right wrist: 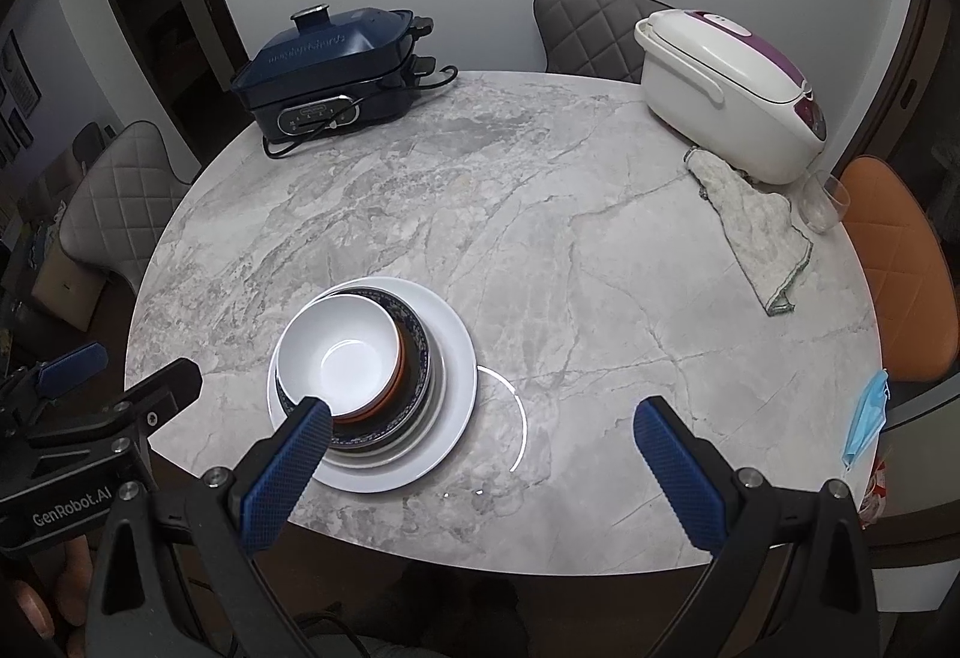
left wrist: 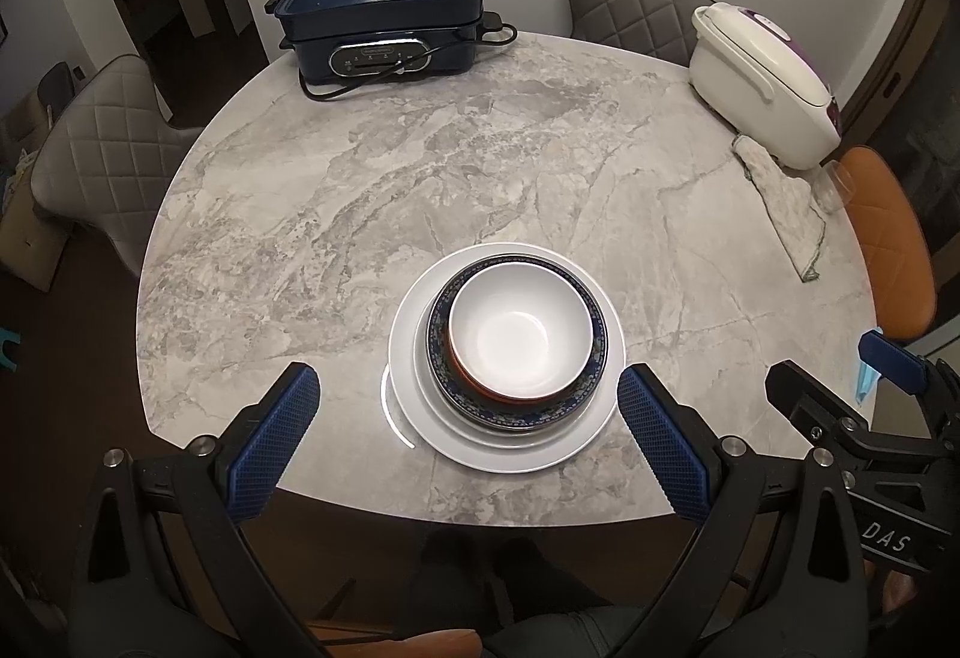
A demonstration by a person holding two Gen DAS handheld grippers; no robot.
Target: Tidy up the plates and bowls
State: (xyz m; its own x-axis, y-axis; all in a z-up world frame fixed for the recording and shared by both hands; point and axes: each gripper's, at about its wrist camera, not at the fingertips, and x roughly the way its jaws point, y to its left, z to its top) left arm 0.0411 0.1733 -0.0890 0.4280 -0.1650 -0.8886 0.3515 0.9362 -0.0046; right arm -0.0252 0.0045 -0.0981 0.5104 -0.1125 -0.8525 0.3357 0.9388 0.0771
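Stack near tabletop [left wrist: 336,166] edge: white bowl [left wrist: 510,331] in patterned plate [left wrist: 447,388] on white plate [left wrist: 414,358]. Stacking appeared finished. Left hand-held gripper [left wrist: 468,418] and right hand-held gripper [right wrist: 483,448] both stood apart, empty.

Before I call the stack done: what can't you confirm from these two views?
- How many plates lie under the white bowl: the bowl and patterned plate hide them in both views.
- Stack's near edge, right wrist view: the right claw finger covers it.
- Cooker panel text: too small in both views.
- Glass: half hidden behind the cloth; contents unclear.
- Person's hand: cut off by the right wrist view's edge.
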